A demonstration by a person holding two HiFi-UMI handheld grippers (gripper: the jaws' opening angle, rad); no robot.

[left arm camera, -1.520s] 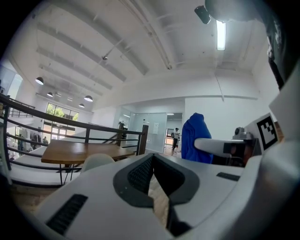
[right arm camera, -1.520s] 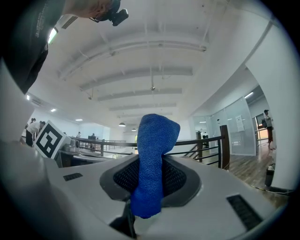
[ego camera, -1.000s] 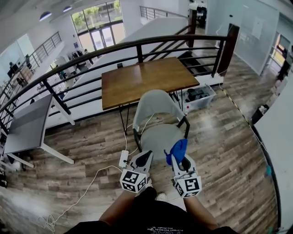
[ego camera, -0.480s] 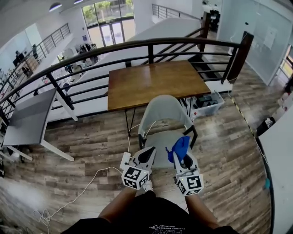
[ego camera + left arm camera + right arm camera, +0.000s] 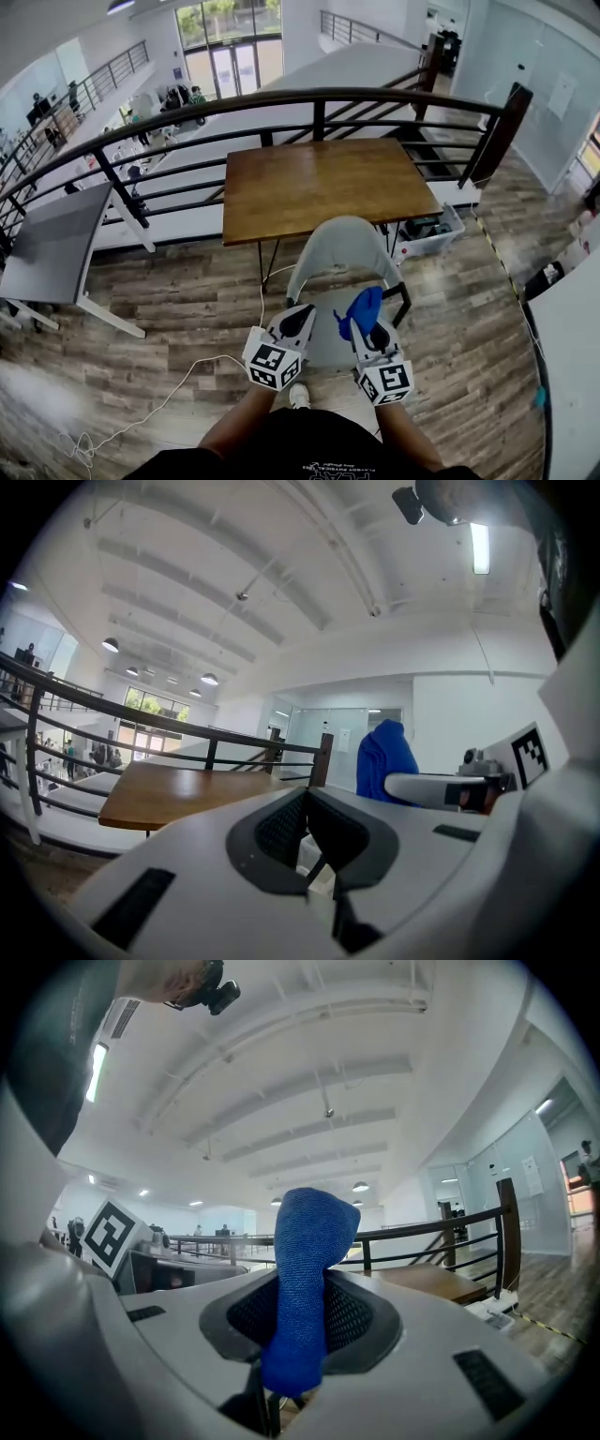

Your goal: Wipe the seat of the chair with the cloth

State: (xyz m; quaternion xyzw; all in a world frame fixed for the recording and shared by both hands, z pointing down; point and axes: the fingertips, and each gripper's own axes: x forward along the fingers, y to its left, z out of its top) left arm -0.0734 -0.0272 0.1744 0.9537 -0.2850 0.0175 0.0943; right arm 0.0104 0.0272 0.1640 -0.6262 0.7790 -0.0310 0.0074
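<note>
Head view shows right gripper [image 5: 375, 334] clamping cloth [image 5: 364, 306] above chair [image 5: 342, 248], left gripper [image 5: 297, 322] alongside.

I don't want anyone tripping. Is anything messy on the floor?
Yes: a white cable trails loose across the wooden floor left of the chair, ending in a tangle. Nothing else stands out.

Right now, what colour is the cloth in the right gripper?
Blue; the cloth shows best in the right gripper view.

I count two grippers, my left gripper [image 5: 298, 322] and right gripper [image 5: 373, 333], one blue cloth [image 5: 364, 307], one grey chair [image 5: 342, 248], one wooden table [image 5: 319, 187], one grey table [image 5: 56, 248] and one bin [image 5: 427, 234].
</note>
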